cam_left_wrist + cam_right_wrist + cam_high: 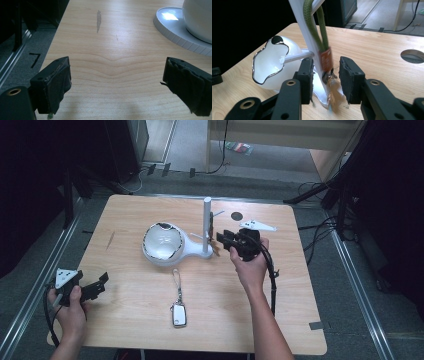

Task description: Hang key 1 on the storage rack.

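Green cord loop with an orange tag hangs on the white stand's post, at two o'clock from the bowl. Right tool brackets it, pads apart, not pressing; its lower trinket is blurred. Left tool gapes wide over bare surface.

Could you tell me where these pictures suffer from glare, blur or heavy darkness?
High view: the table is evenly lit, the surroundings nearly black, glare on the white bowl. Left gripper view: a bright reflection on the stand's grey base. Right gripper view: the tassel under the green loop is blurred.
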A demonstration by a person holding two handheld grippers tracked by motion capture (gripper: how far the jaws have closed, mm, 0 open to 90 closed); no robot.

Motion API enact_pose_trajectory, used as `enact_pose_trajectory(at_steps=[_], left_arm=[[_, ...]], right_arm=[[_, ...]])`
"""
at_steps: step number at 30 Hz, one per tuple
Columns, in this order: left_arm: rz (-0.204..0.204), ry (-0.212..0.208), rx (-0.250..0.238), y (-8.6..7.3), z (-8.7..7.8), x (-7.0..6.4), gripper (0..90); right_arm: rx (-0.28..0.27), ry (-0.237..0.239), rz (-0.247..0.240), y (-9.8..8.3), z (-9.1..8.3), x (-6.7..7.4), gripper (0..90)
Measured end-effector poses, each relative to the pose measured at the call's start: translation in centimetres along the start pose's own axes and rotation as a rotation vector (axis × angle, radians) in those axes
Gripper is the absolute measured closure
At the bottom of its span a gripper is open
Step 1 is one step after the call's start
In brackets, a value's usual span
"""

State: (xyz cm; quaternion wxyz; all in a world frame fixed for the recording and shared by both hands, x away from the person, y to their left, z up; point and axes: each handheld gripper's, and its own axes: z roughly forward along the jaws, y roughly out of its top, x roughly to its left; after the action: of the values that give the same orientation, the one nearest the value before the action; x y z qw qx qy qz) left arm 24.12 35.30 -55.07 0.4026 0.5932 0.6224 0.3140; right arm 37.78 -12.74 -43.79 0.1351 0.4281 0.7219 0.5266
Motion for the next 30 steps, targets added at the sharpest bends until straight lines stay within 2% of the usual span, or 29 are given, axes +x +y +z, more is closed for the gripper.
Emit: enact_pose_trajectory(at_steps=[4,13,22,26,30], left_arm=[[-0.003,0.001,-0.001,0.0,0.0,0.0,8.3],[0.000,0.003,-0.001,0.0,0.0,0.0,8.3],[0.000,-0.001,-0.001,0.0,0.0,0.0,8.3],[-0.001,0.000,0.000,0.0,0.0,0.0,8.3],[-0.002,-0.002,0.001,0.0,0.0,0.0,8.3]], right_arm=[[0.001,-0.016,-0.014,0.0,-0.3,0.4,62.6],[0.032,-0.074,-0.094,-0.2,-0.8,2.2,59.8],[0.110,-0.133,-0.158,-0.4,-0.5,3.9,58.3],[0.156,-0.149,-0.168,-0.6,-0.2,4.5,56.4],[0.174,-0.177,-0.180,-0.7,0.0,5.3,54.1]])
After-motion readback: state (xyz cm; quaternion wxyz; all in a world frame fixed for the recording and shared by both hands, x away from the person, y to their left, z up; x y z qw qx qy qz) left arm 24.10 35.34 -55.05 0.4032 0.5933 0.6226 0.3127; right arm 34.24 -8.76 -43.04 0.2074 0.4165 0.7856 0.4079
